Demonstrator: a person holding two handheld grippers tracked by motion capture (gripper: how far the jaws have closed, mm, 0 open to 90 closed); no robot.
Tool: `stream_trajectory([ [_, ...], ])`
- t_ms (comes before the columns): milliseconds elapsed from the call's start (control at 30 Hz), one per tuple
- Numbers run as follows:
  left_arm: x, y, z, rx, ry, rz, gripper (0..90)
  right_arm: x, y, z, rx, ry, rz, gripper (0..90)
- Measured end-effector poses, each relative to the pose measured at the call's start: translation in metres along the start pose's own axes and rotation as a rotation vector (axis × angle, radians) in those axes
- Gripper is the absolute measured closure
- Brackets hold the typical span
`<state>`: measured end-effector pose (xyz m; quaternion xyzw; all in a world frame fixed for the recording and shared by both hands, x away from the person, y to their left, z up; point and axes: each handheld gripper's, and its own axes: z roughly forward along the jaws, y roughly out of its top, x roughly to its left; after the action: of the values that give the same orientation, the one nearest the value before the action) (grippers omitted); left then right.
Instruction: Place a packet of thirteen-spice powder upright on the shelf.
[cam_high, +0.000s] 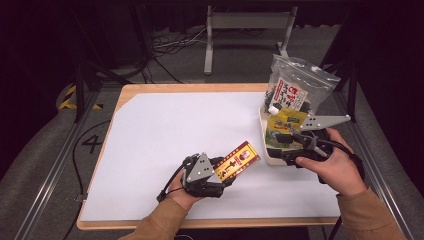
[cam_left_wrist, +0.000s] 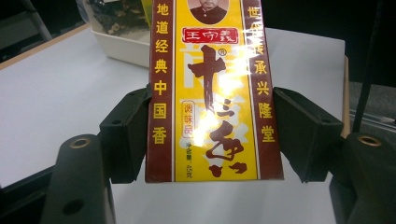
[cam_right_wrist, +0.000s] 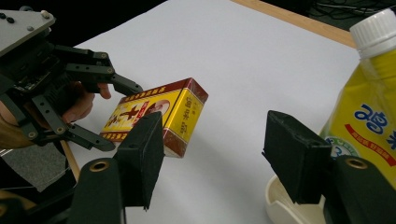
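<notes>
White table sheet (cam_high: 165, 135): your left gripper (cam_high: 216, 176) clamps the yellow spice box (cam_high: 239, 160); your right gripper (cam_right_wrist: 212, 154) stands released, jaws parted, beside the tray (cam_high: 264, 134).

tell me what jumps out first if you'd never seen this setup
The yellow and dark-red seasoning box, clamped between the left gripper's jaws near the table's front edge. Next, at the table's right side, the white tray holding a yellow bottle and a clear snack bag, with the right gripper open beside it.
</notes>
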<state>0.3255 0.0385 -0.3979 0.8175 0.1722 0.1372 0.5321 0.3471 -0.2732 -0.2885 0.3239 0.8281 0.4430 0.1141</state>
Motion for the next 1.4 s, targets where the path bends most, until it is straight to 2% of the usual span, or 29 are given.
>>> stream_trajectory([
  [333, 0.006, -0.002, 0.000, -0.047, -0.051, -0.041, 32.4, 0.003, 0.012, 0.012, 0.041, 0.026, 0.019, 36.5],
  [600, 0.007, -0.006, 0.001, -0.061, -0.042, -0.048, 32.5, 0.006, 0.019, 0.022, 0.062, 0.040, 0.038, 34.7],
  [900, 0.008, -0.008, 0.000, -0.090, -0.051, -0.062, 32.5, 0.007, 0.023, 0.036, 0.104, 0.043, 0.079, 34.3],
  [1233, 0.004, -0.007, -0.001, -0.103, -0.029, -0.034, 32.4, 0.013, 0.023, 0.053, 0.152, 0.085, 0.099, 34.1],
  [1333, 0.003, -0.007, -0.001, -0.104, -0.014, -0.006, 32.4, 0.015, 0.023, 0.058, 0.164, 0.095, 0.106, 34.1],
  [1367, 0.001, -0.007, -0.001, -0.104, -0.009, 0.003, 32.4, 0.015, 0.023, 0.059, 0.166, 0.104, 0.110, 34.1],
  [1400, 0.001, -0.007, -0.001, -0.105, -0.008, 0.010, 32.4, 0.016, 0.022, 0.061, 0.166, 0.134, 0.129, 34.1],
])
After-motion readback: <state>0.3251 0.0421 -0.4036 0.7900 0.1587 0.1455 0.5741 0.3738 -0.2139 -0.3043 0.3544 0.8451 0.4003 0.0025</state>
